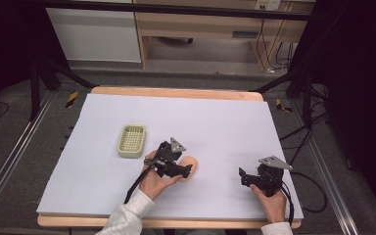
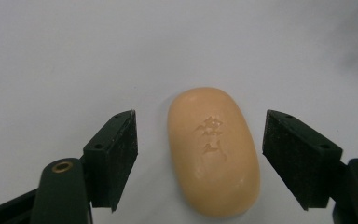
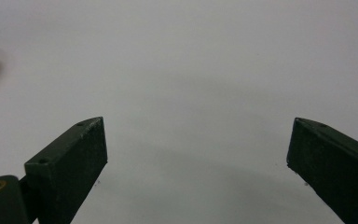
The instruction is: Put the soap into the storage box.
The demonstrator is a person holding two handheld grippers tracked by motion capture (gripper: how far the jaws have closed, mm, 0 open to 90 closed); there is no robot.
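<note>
The soap bar [image 2: 213,151], a smooth peach oval with stamped characters on top, lies flat near the table's middle, right of the soap dish [image 1: 131,141]. In the left gripper view its long axis runs straight along the jaws. The left gripper [image 2: 200,161] straddles it with jaws apart, not touching; the right gripper [image 3: 196,163] hovers gaping over bare table at the near right.

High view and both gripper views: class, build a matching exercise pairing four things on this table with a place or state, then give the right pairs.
1 peach oval soap bar
2 pale green slotted plastic soap dish
3 left tongs
4 right tongs

A empty, left of the soap
B open over bare white sheet
C lying flat, stamped face up
D open, straddling the soap

Pairs: 1-C, 2-A, 3-D, 4-B
</note>
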